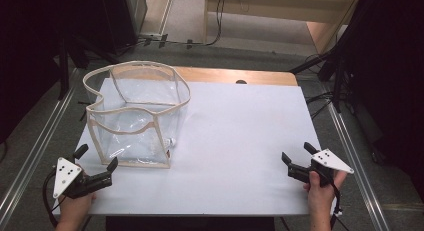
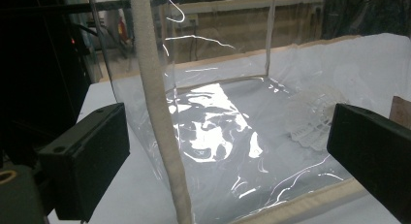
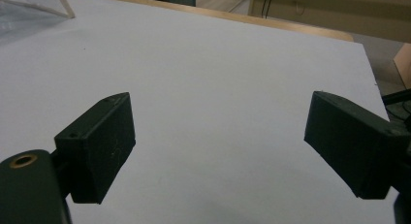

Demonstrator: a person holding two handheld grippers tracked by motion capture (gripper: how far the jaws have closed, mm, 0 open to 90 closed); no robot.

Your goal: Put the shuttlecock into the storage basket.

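Observation:
A clear plastic bag with beige fabric trim stands upright and open on the left part of the white table top. My left gripper is open at the table's front left, its jaws just short of the bag's front corner. In the left gripper view the bag stands straight ahead, one beige corner seam running between my jaws. A pale lacy thing shows through the plastic at the right. My right gripper is open at the front right, over bare table.
The wooden table edge runs along the back with a small dark hole in it. Metal rails flank the table on both sides. Cables and dark stands sit on the floor beyond. The bag's corner shows at top left in the right gripper view.

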